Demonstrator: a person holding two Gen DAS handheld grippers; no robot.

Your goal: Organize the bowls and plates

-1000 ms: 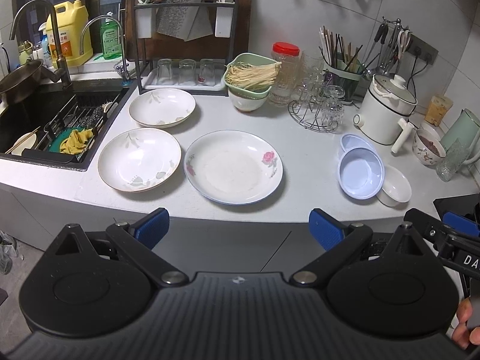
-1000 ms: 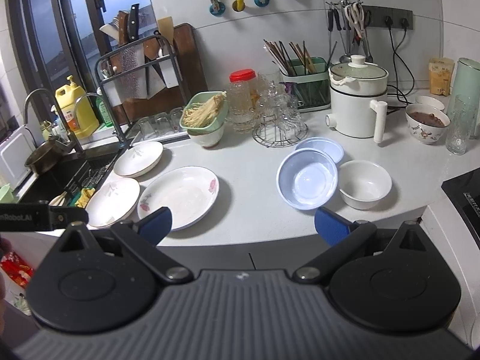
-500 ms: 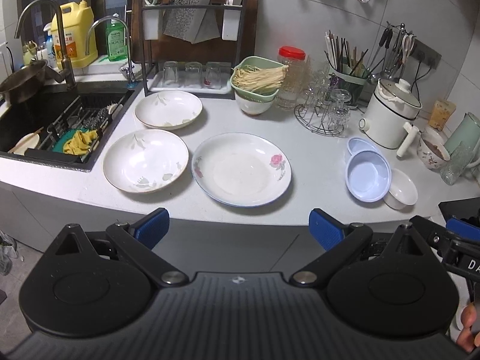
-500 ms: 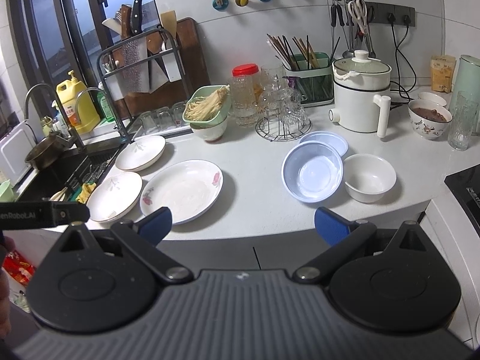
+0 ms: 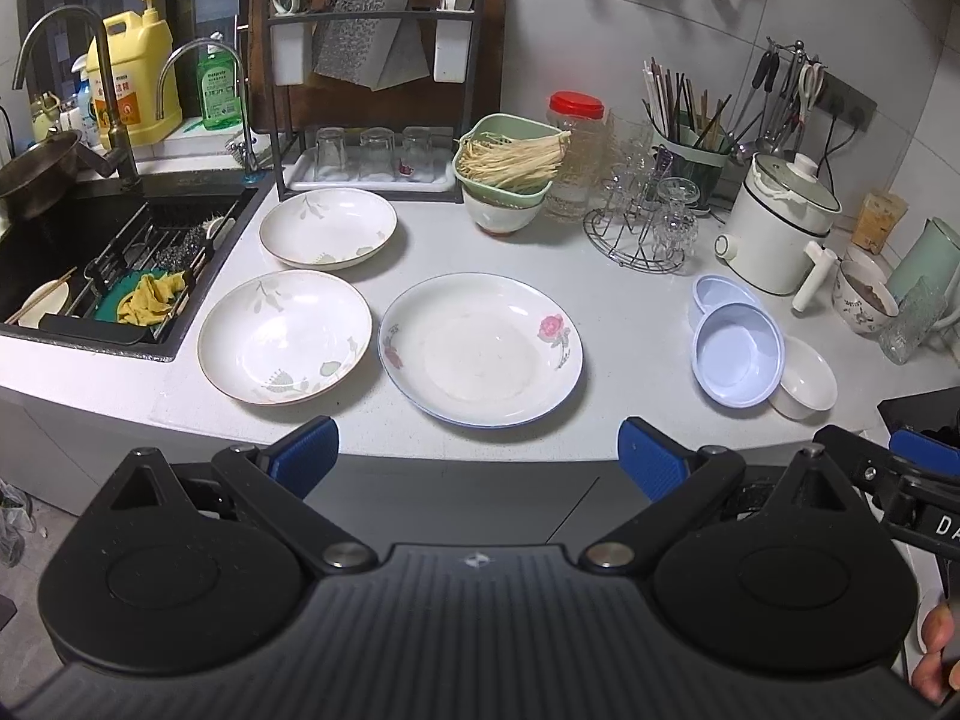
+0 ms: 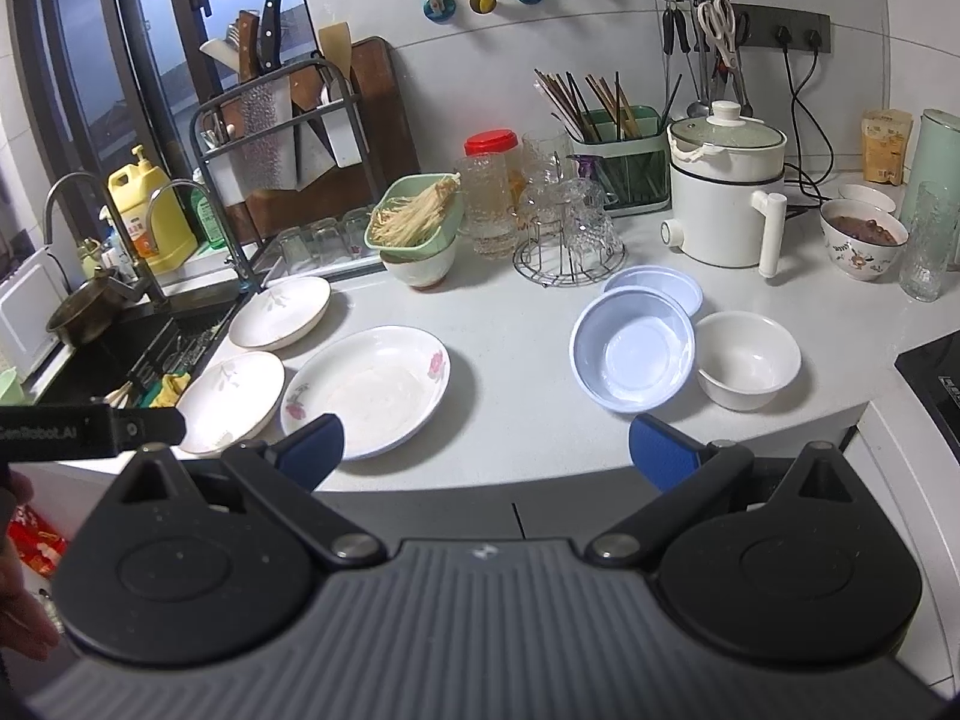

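Note:
Three plates lie on the white counter: a rose-patterned plate (image 5: 480,348) (image 6: 367,389), a leaf-patterned plate (image 5: 284,336) (image 6: 231,393) to its left, and another leaf-patterned plate (image 5: 328,227) (image 6: 279,311) behind. To the right sit a blue bowl (image 5: 738,354) (image 6: 633,354), a second blue bowl (image 5: 720,295) (image 6: 657,283) behind it, and a white bowl (image 5: 807,378) (image 6: 747,365). My left gripper (image 5: 478,459) is open and empty, in front of the counter edge below the rose plate. My right gripper (image 6: 486,450) is open and empty, in front of the counter edge.
A sink (image 5: 90,252) with a rack lies at the left. A dish rack with glasses (image 5: 372,162), a green strainer of noodles (image 5: 507,159) on a bowl, a wire glass stand (image 5: 642,228), a white pot (image 5: 780,228) and a bowl of food (image 5: 864,297) line the back.
Both grippers have moved closer to the counter and a little up; the dishes look larger in both views. Nothing on the counter has moved.

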